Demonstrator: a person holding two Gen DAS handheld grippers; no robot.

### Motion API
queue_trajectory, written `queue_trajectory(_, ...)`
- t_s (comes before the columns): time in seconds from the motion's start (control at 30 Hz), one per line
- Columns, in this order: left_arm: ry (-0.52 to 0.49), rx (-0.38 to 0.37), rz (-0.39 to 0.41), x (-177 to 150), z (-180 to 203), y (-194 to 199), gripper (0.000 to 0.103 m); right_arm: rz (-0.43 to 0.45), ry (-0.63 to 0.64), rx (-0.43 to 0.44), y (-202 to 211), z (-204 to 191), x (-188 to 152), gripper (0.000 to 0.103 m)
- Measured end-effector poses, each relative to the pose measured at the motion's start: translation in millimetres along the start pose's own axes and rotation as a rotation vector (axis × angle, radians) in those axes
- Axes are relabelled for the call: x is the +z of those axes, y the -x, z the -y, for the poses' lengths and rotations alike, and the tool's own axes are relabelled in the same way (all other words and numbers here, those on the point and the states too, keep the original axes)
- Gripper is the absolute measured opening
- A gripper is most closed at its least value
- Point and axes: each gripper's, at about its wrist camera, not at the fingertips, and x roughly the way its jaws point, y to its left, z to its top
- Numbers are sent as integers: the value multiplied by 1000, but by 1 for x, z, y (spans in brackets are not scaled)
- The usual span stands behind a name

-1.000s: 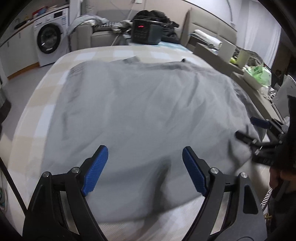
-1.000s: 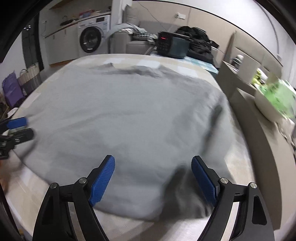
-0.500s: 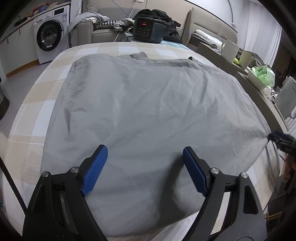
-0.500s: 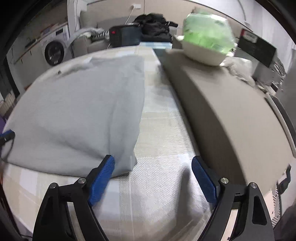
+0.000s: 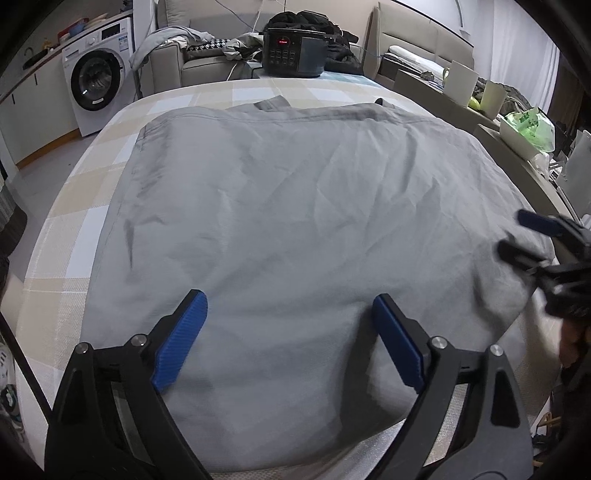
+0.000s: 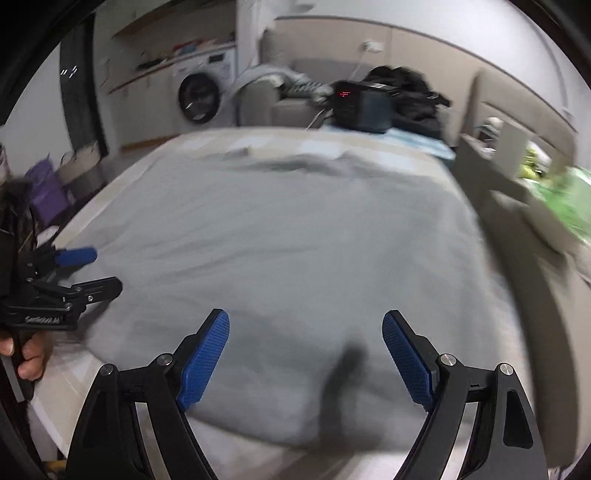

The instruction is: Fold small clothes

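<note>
Beneath both hand-held grippers, left (image 5: 290, 338) opening and right (image 6: 306, 360) wide, the grey garment (image 5: 295, 221) lies flat, ungripped

left gripper (image 5: 290, 341) fingers opening, right gripper (image 6: 304, 360) fingers spread wide, both angled downward

A white washing machine (image 5: 96, 79) stands at the far left, under a counter. Beside it is a beige sofa (image 5: 192, 62) with clothes thrown on it. A dark appliance with red lights and a keypad (image 5: 293, 55) sits just behind the checked bed cover (image 5: 62, 206), and a pile of black clothes (image 5: 317, 22) lies behind it. On the right ledge there are two white containers (image 5: 460, 83) and a green plastic bag (image 5: 532, 125). A purple bag (image 6: 46, 192) stands on the floor at left.
</note>
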Motion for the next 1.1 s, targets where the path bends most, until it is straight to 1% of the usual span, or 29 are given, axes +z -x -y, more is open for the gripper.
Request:
queue_trajectory(0.07,4,-7,1,0,-1,0,91,-14,25,8,-12,-6,1,87)
queue_trajectory(0.1,5,-8,2,-1,-1,1,91,-35,37,-6,-19,-6,0,87)
queue_trajectory(0.13,7,-10,2,0,-1,0,91,-71,30,-8,-26,-3,0,87)
queue_trajectory(0.17,8,-12,3,0,-1,1,92,-69,7,14,-27,4,0,87)
queue_trajectory(0.2,9,-13,2,0,-1,0,92,-75,7,-17,-28,10,1,87)
queue_trajectory(0.23,10,-14,2,0,-1,0,92,-76,7,-55,-28,20,1,90)
queue_trajectory(0.3,9,-13,2,0,-1,0,92,-104,-24,-75,-25,44,-1,92)
queue_trajectory(0.33,9,-11,1,0,-1,0,92,-103,-37,-109,-22,54,-4,94)
queue_trajectory(0.37,8,-11,1,0,0,0,93,-98,-42,-164,-20,63,-6,94)
queue_trajectory(0.43,3,-5,-2,0,1,-1,93,-90,-66,-231,-16,84,-12,97)
queue_trajectory(0.47,-1,0,-4,0,2,-1,94,-84,-83,-238,-15,93,-15,100)
queue_trajectory(0.53,-12,10,-10,0,4,-2,95,-87,-164,-239,-13,114,-22,101)
queue_trajectory(0.57,-17,16,-13,0,5,-2,97,-95,-200,-223,-11,122,-25,101)
queue_trajectory(0.63,-24,31,-18,0,7,-4,98,-108,-255,-166,-12,133,-28,102)
queue_trajectory(0.73,-25,35,-24,1,6,-5,101,-109,-251,-170,-13,132,-27,102)
queue_trajectory(0.97,-18,28,-21,0,5,-4,101,-107,-256,-164,-11,135,-29,102)
queue_trajectory(1.03,29,36,2,2,3,0,101,-107,-258,-163,-11,135,-29,102)
queue_trajectory(1.1,88,14,6,6,1,4,101,-104,-255,-168,-13,135,-27,103)
